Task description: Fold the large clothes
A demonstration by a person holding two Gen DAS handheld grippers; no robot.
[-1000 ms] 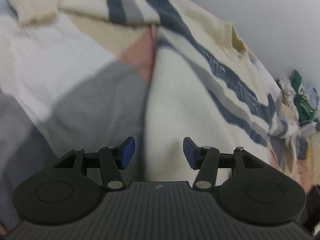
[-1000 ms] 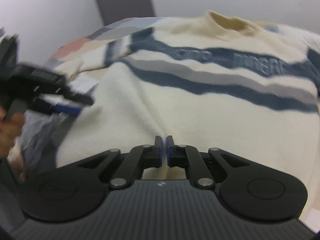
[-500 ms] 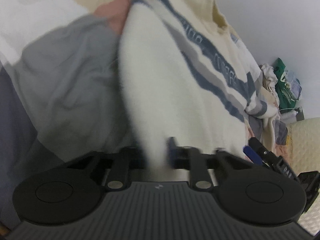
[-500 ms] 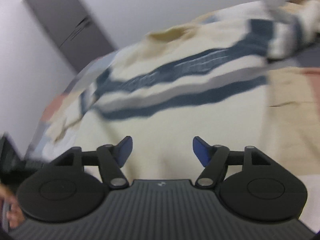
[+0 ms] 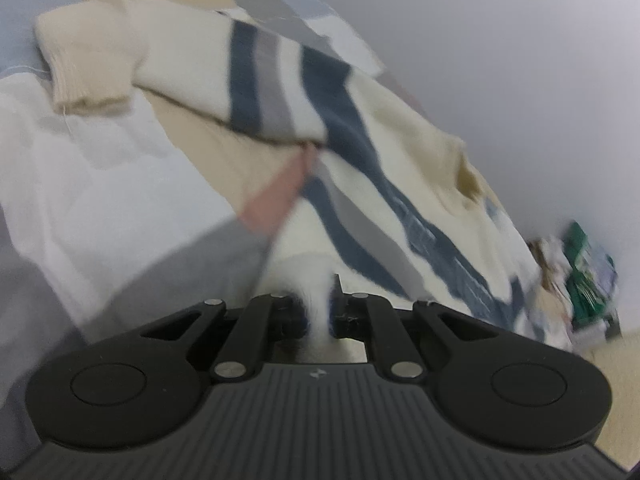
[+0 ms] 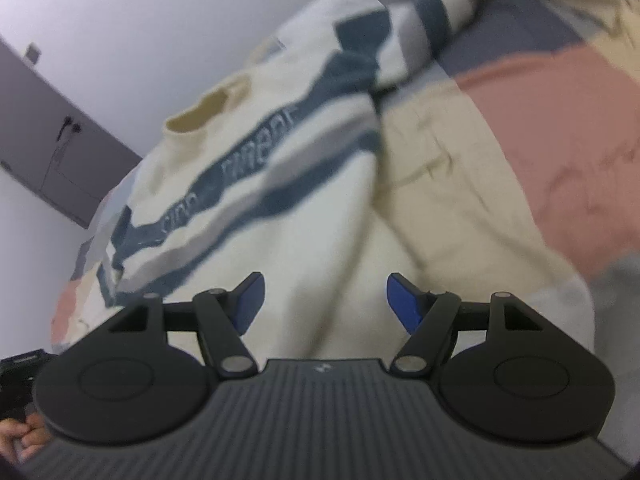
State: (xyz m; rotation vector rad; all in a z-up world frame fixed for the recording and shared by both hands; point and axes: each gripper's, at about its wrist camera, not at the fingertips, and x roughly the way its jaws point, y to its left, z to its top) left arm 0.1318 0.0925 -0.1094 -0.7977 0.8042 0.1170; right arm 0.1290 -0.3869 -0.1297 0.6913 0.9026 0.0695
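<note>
Sweater (image 5: 400,152) work is at the grasping step: the cream knit with navy and grey stripes lies spread face up on a bed covered by a patchwork bedspread (image 5: 100,184), its collar toward the wall and 1 sleeve (image 5: 168,60) stretched out to the side. The left hand-held gripper (image 5: 318,312) is clamped on a pinch of the sweater's lower edge, white fabric bunched between its closed fingers. The right hand-held gripper (image 6: 322,300) hovers over the hem near the garment's other side with its blue pads (image 6: 402,304) well apart and nothing between them.

Judging from this, 1 corner is secured and the other is not yet taken. The next move calls for the right hand-held gripper to drop onto the hem edge below it, close on the fabric, and then for both to carry the bottom toward the collar, keeping the 2 corners level so the fold lands square.

Compared with 1 second earlier, the left jaws, then apart above the sweater, have shut on its edge. The right jaws, pressed together then, have opened, and that gripper has swung across from the sweater's middle toward its side, where more bedspread now shows.
</note>
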